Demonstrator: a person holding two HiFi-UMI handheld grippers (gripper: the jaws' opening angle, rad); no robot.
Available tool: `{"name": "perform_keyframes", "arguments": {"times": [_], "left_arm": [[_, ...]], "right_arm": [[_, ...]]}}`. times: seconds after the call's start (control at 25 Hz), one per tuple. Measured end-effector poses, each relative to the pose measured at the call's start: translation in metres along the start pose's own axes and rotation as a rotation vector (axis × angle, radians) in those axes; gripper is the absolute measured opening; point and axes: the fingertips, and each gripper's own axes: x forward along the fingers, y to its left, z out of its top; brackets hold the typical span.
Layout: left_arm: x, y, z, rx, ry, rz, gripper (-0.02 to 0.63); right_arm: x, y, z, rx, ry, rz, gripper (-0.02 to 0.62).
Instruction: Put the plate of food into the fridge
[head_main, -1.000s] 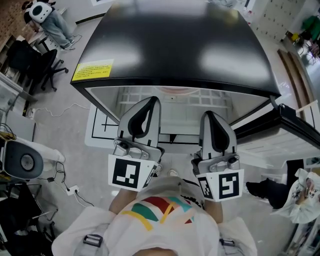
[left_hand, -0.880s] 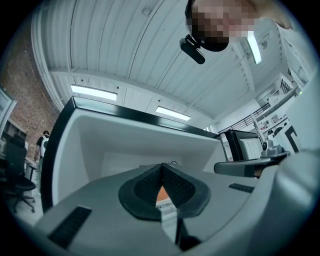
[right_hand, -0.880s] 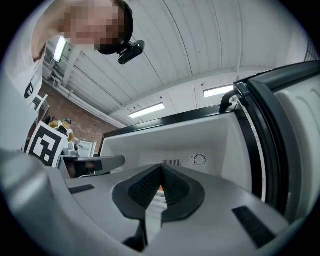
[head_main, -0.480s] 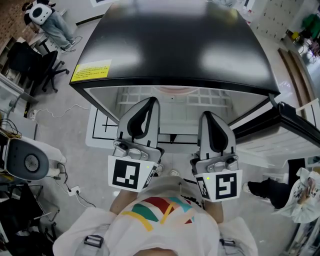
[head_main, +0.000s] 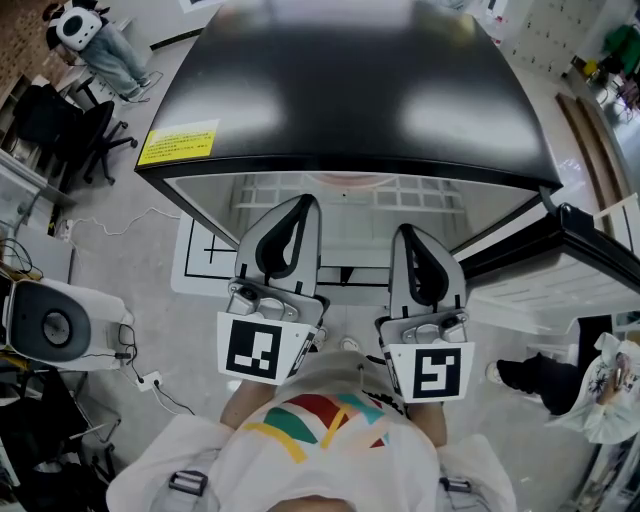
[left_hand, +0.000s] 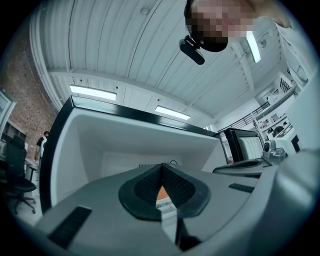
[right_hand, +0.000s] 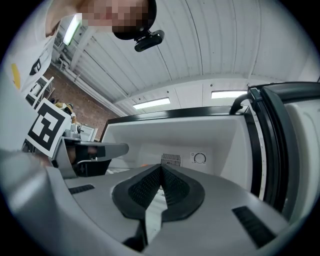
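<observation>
Seemingly past placement: left tool (left_hand: 161, 170) and right tool (right_hand: 161, 168) each pressed together on nothing, held side by side just outside the open fridge (head_main: 350, 90), presumably keeping clear of shelves and door (head_main: 600, 238); plate of food (head_main: 345, 181) mostly hidden under the fridge's top edge, only a pinkish rim visible.

Person's wearing a white tee (head_main: 330, 455) with red, green and yellow stripes, grey buckles (head_main: 183, 481) at the shoulders. Left tool (head_main: 306, 202) and right tool (head_main: 404, 230): grey shells, black ribbed pads (left_hand: 142, 190), white marker cubes (head_main: 262, 347).
</observation>
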Motion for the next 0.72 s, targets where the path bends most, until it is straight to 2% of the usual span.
{"name": "perform_keyframes", "arguments": {"times": [0.44, 0.72], "left_arm": [[0.0011, 0.0019, -0.0031, -0.001, 0.015, 0.001, 0.006], [-0.0002, 0.0013, -0.0040, -0.006, 0.018, -0.005, 0.006]], "right_arm": [[0.0034, 0.0045, -0.0046, 0.018, 0.014, 0.004, 0.000], [0.0031, 0.0073, -0.0035, -0.005, 0.015, 0.007, 0.000]]}}
